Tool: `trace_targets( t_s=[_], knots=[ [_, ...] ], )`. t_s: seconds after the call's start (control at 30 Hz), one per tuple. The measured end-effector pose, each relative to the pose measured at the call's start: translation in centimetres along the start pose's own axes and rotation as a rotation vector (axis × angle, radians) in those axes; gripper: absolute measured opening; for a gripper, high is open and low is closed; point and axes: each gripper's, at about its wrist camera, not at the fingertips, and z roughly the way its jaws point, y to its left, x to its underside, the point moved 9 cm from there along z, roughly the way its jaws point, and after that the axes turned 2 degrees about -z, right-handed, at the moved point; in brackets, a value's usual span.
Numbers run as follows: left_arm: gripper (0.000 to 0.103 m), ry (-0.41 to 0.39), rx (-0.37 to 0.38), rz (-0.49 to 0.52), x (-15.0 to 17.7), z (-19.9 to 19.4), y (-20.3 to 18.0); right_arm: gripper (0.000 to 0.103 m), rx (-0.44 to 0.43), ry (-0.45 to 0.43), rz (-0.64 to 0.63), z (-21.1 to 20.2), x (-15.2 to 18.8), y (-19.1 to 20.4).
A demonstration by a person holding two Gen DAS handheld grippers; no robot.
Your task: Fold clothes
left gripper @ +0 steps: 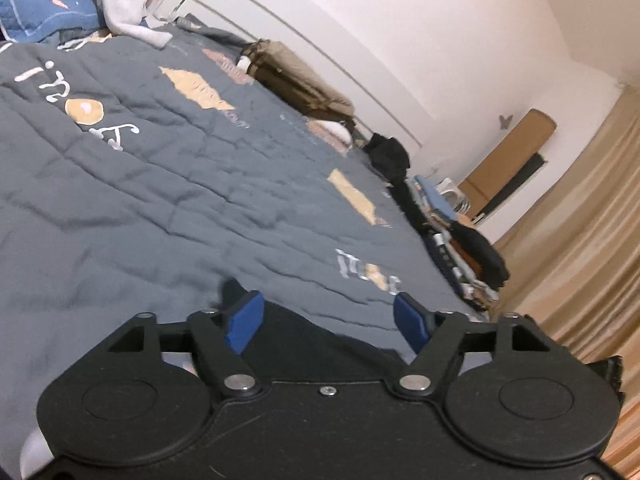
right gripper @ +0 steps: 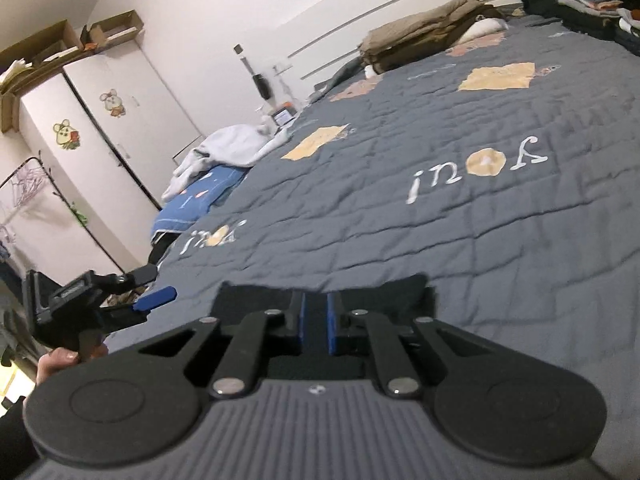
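A black garment lies at the near edge of the grey quilted bed. My right gripper is shut on a fold of it, its blue pads close together with dark cloth between them. In the left wrist view the same black garment shows under and between the fingers of my left gripper, which stands open, its blue pads well apart and touching nothing. The left gripper also appears at the left of the right wrist view, open, held by a hand.
On the bed's far side are a folded brown pile, black clothes and a stack of folded clothes. A light grey heap lies on a blue pillow. A white wardrobe and tan curtains flank the bed.
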Motion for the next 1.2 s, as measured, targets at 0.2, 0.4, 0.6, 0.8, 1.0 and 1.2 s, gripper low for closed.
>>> trace_targets(
  t_s=[0.2,0.4,0.6,0.8,1.0,1.2],
  knots=[
    [0.075,0.018,-0.006,0.08,3.4,-4.7,-5.0,0.016,-0.013,-0.007,0.033,-4.6,3.9,3.0],
    [0.076,0.072,-0.057,0.166,9.5,-9.1,-6.5,0.017,0.024,-0.015,0.058,-8.6,8.4,4.4],
    [0.076,0.118,-0.226,0.567,15.9,-12.5,-7.9,0.024,0.105,-0.023,0.133,-11.4,12.1,3.4],
    [0.076,0.104,-0.313,0.98,21.4,-13.9,-9.8,0.033,0.189,-0.039,0.231,-13.4,15.0,1.4],
    [0.076,0.146,-0.367,1.352,26.3,-12.6,-9.5,0.041,0.212,-0.071,0.273,-13.6,15.5,0.5],
    [0.075,0.156,-0.423,1.528,28.0,-11.1,-8.5,0.042,0.225,-0.051,0.307,-12.2,16.3,-0.4]
  ],
)
